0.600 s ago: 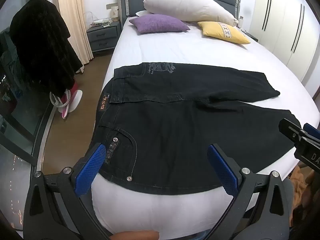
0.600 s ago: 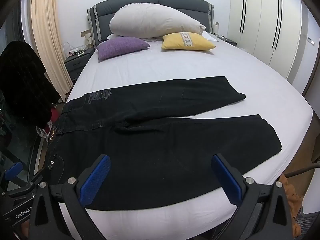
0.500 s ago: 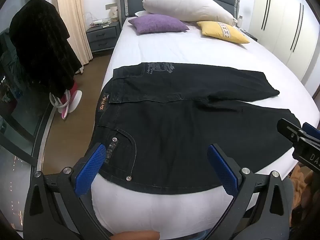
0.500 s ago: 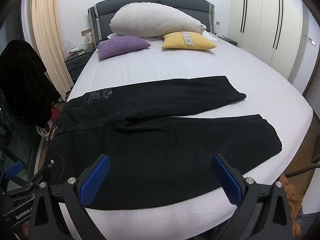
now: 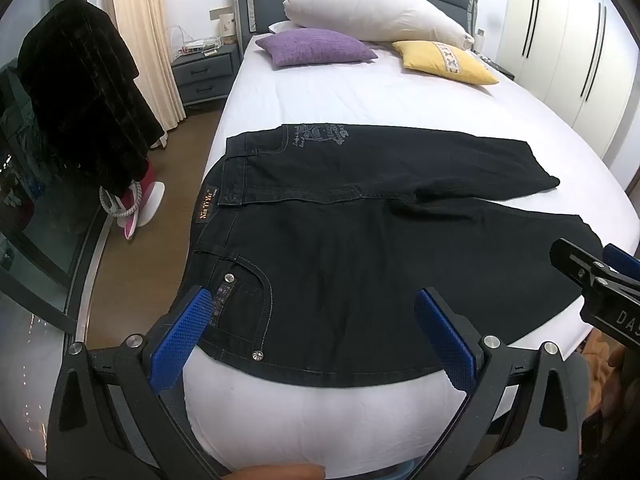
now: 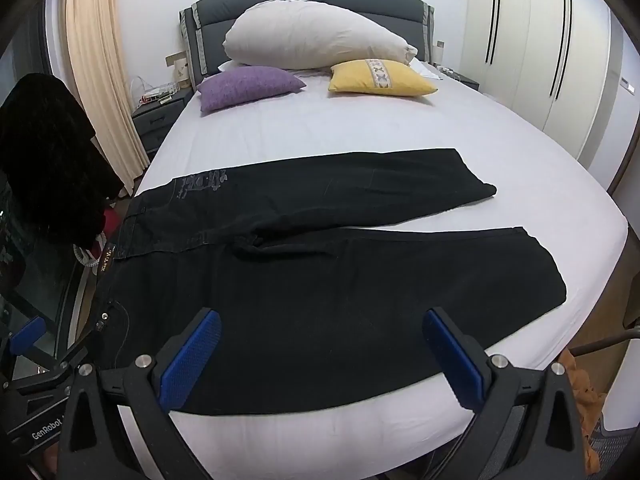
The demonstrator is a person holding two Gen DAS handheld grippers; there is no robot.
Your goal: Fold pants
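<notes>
Black jeans (image 5: 360, 240) lie flat across the white bed (image 5: 360, 92), waist at the left edge, both legs spread toward the right; they also show in the right wrist view (image 6: 320, 280). My left gripper (image 5: 312, 312) is open and empty, hovering above the near hip pocket by the bed's front edge. My right gripper (image 6: 320, 332) is open and empty, above the near leg. The right gripper's body shows at the right of the left wrist view (image 5: 600, 284).
A purple pillow (image 5: 316, 46), a yellow pillow (image 5: 444, 62) and a large white pillow (image 5: 372, 12) lie at the headboard. A dark garment (image 5: 80, 96) hangs at the left over the wooden floor. A nightstand (image 5: 204, 68) and wardrobe (image 5: 568, 52) stand beyond.
Both grippers have crept slightly forward and stay open. The jeans have not moved.
</notes>
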